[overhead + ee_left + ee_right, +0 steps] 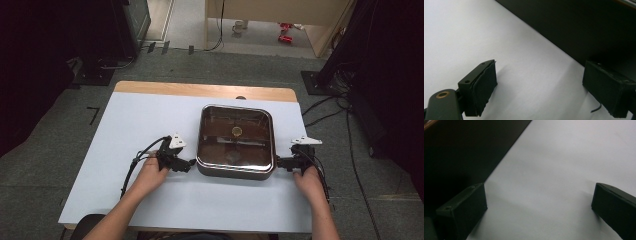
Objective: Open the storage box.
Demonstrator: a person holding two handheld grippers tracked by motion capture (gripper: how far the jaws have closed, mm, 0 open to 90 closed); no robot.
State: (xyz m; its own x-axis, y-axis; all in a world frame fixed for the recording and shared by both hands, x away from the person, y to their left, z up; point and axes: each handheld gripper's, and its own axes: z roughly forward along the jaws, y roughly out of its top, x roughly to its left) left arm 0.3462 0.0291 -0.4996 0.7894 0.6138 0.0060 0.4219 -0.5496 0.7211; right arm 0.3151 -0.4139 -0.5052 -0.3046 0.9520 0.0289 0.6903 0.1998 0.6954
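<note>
Dim room, dark at both sides; overhead light whitens the table (pixel 140 125), glints on the pan's rim (pixel 235 170). Gripper views soft, shadowed.

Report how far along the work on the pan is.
Done: both grippers are brought in low at the pan, the left gripper at its left side, the right gripper at its right side. In hand: jaws on both stand wide open beside the dark wall, nothing clamped; whether any jaw touches it I cannot tell. Left: closing on the pan and moving it; it sits on the white table.
</note>
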